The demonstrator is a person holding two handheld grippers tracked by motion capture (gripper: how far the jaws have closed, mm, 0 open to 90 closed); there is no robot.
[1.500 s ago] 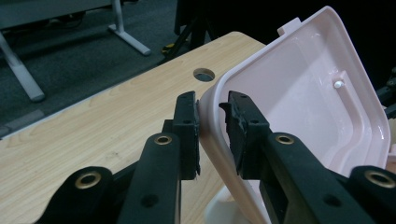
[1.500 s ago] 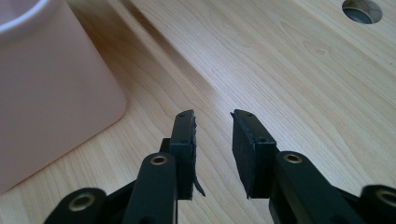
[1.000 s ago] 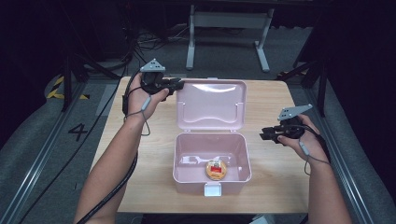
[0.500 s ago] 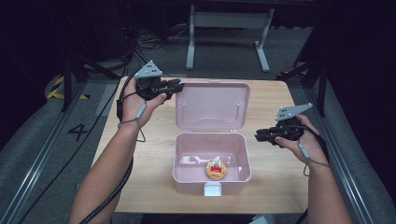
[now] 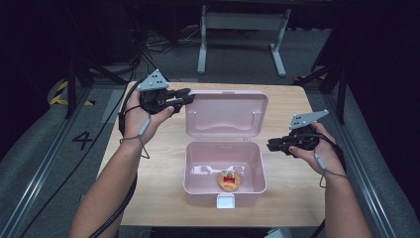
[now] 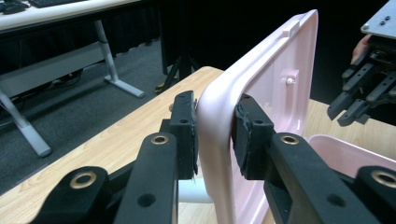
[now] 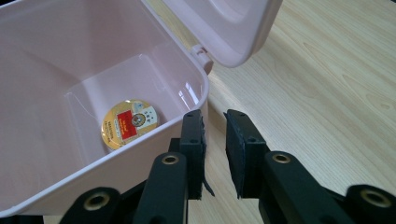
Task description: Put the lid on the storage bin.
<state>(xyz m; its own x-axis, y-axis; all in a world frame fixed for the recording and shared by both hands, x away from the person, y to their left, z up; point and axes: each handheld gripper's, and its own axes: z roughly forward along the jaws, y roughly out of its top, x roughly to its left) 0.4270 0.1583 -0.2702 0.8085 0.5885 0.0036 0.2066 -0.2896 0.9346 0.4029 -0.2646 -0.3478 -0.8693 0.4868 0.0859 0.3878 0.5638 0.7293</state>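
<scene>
A pink plastic box (image 5: 194,171) stands in the middle of the table with its lid (image 5: 225,116) tipped up behind it. On the box floor lies a round gold disc with a red label (image 5: 229,180), which the right gripper view shows as well (image 7: 128,123). My left gripper (image 5: 188,95) is shut on the lid's far left corner; its pads (image 6: 187,135) squeeze the pink rim (image 6: 275,93) from both sides. My right gripper (image 5: 271,145) hovers just right of the box, jaws a narrow gap apart (image 7: 215,135) with nothing between them.
The light wooden table (image 5: 292,198) has bare room on both sides of the box. A white latch tab (image 5: 225,201) sticks out of the box's front wall. Beyond the table are dark floor, cables and a white desk frame (image 5: 242,22).
My left gripper has shifted slightly right onto the lid's corner. My right gripper has drifted a little left toward the box wall. The lid stays raised.
</scene>
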